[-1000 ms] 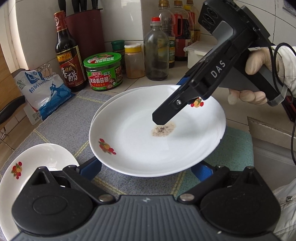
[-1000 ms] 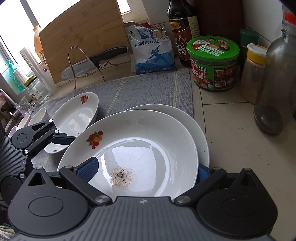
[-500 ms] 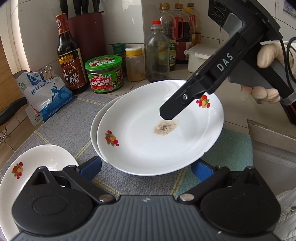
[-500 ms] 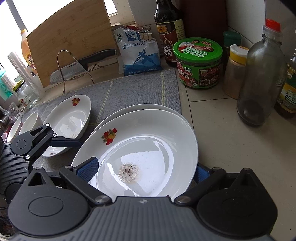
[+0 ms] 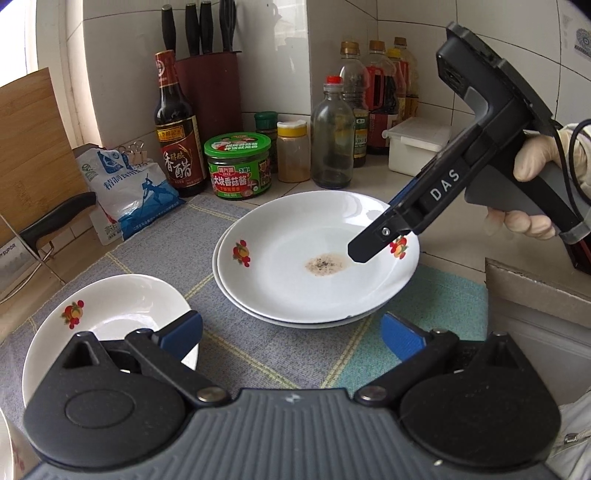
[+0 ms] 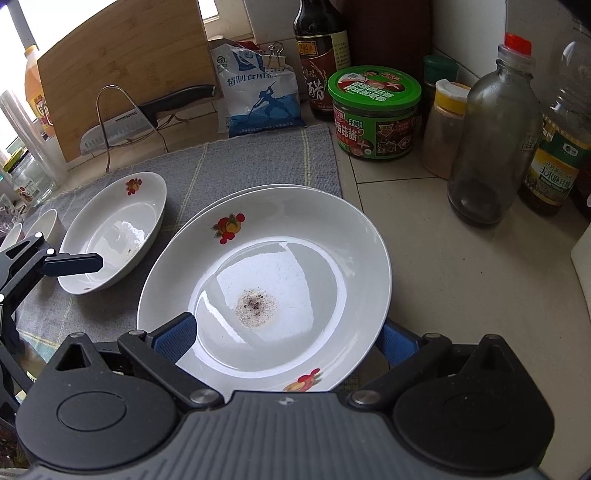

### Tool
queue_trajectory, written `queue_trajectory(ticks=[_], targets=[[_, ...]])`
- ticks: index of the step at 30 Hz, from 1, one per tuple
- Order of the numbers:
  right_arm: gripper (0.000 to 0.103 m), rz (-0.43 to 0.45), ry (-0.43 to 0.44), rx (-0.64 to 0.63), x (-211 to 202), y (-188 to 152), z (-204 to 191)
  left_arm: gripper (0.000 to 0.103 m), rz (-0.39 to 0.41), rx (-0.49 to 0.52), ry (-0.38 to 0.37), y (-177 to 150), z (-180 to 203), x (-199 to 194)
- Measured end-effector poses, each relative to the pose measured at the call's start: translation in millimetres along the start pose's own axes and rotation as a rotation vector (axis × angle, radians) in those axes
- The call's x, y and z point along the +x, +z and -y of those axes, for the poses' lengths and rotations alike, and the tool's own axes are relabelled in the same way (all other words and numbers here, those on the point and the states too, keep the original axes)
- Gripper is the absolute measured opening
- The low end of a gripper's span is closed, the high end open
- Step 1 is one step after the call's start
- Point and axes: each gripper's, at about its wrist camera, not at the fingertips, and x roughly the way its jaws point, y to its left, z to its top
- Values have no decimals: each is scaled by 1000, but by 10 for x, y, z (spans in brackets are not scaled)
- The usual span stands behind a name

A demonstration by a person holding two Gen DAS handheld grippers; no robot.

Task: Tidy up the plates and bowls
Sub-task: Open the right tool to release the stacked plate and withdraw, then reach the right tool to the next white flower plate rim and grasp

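Left-wrist view shows our left gripper (image 5: 291,330) spread wide and empty, a bowl (image 5: 110,317) by its left finger and the stacked plates (image 5: 317,266) just ahead. Our right gripper (image 6: 288,332) gapes around the top plate (image 6: 266,280)'s near rim.

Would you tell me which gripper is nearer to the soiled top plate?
Right. The right gripper straddles the top plate's near rim; the left gripper hovers short of it, over the mat.

You get soft daylight from the window (image 6: 22,22) at left (blown out white); glare sheets across the top plate (image 6: 295,266); fisheye bends the edges; focus stays sharp.
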Motion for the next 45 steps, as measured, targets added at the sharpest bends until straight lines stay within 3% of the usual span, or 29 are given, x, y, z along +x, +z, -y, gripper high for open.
queue_trajectory(ticks=[5, 13, 17, 21, 32, 45], targets=[[103, 51, -42, -45, -126, -56, -168, 102, 15, -75, 49, -99, -39, -236], [103, 178, -64, -187, -338, -196, -683, 102, -26, -211, 198, -365, -176, -488], [103, 183, -34, -237, -319, -217, -904, 102, -88, -268, 303, -530, -286, -525], [103, 168, -6, -280, -254, -241, -1090, 102, -130, -325, 355, -692, -416, -516], [103, 130, 43, -339, -159, -218, -1220, 102, -141, -374, 396, -790, -560, -279], [103, 75, 151, -417, 171, 270, -1145, 103, -111, -411, 403, -667, -720, -1]])
